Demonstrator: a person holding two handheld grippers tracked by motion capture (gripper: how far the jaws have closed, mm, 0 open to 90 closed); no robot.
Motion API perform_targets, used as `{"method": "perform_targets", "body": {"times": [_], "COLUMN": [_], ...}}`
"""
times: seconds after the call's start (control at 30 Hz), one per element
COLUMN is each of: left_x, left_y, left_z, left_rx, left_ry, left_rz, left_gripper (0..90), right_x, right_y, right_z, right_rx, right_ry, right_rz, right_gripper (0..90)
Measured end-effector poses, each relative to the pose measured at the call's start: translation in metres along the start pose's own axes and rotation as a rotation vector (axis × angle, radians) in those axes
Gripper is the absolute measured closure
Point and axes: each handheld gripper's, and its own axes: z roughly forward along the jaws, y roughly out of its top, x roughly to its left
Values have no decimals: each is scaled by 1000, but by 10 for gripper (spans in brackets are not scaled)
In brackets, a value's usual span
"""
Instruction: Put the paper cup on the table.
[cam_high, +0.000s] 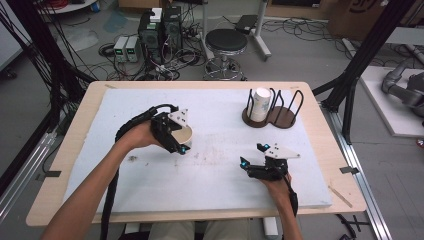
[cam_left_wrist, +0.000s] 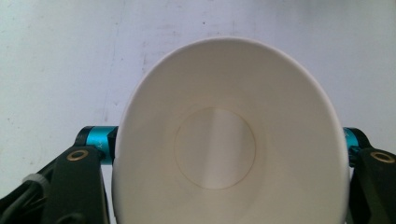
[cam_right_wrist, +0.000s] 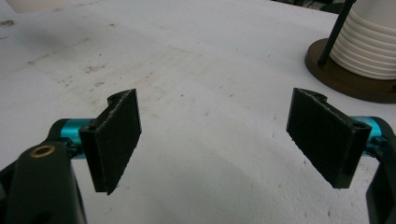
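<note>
A white paper cup (cam_high: 183, 135) sits upright on the white board, left of centre, and my left gripper (cam_high: 179, 141) is shut on its sides. In the left gripper view I look down into the cup (cam_left_wrist: 219, 149), squeezed to an oval between the two jaws. My right gripper (cam_high: 253, 155) rests low near the board's front right, open, with nothing between its black pads (cam_right_wrist: 116, 140). A stack of white cups (cam_high: 259, 104) stands in a dark wooden holder (cam_high: 280, 118) at the back right, and its ribbed rims (cam_right_wrist: 362, 51) show in the right gripper view.
The white foam board (cam_high: 210, 175) covers a wooden table (cam_high: 80, 125). The holder's right slot, ringed by black wire loops (cam_high: 296, 102), holds nothing. Beyond the table stand a stool (cam_high: 226, 42) and computer boxes (cam_high: 160, 30) among cables on the floor.
</note>
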Motion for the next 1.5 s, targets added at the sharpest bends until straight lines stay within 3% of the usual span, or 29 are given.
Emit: {"method": "perform_targets", "body": {"times": [0.3, 1.03, 1.33, 1.5], "left_x": [3, 15, 16, 16], "left_y": [1, 3, 3, 1], "left_z": [6, 39, 60, 65], "left_rx": [21, 79, 104, 96], "left_ry": [-7, -31, -60, -62], "left_rz": [7, 3, 3, -10], "left_gripper": [306, 305, 303, 302], "right_x": [0, 1, 1, 0], "right_y": [0, -1, -1, -1], "right_z": [0, -1, -1, -1], "right_rx": [-1, -6, -7, -11], "right_ry": [-3, -8, -7, -3], "right_rz": [5, 3, 5, 2], "right_gripper": [182, 182, 183, 182]}}
